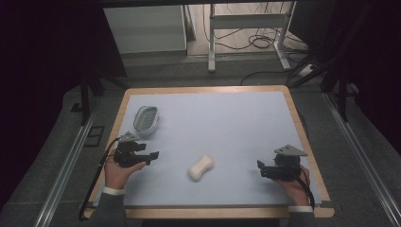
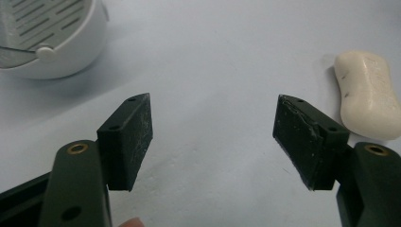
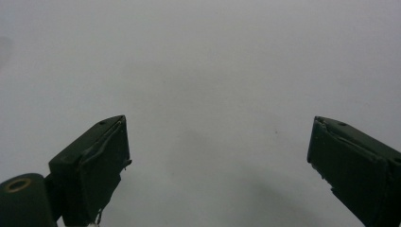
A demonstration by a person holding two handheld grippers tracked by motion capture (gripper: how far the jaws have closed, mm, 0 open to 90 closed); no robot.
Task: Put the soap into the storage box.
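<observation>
A cream bar of soap lies on the pale blue mat near the front middle; in the left gripper view the soap sits to the right of the jaws. A white slotted soap dish stands at the mat's left; the dish fills the upper left corner of the left gripper view. My left gripper hovers just in front of the dish, open, nothing between its jaws. My right gripper is at the front right, open over bare mat.
The mat covers a wooden-edged table. Beyond the far edge stand a white cabinet and a metal frame with cables on the floor. Metal rails run along both sides of the table.
</observation>
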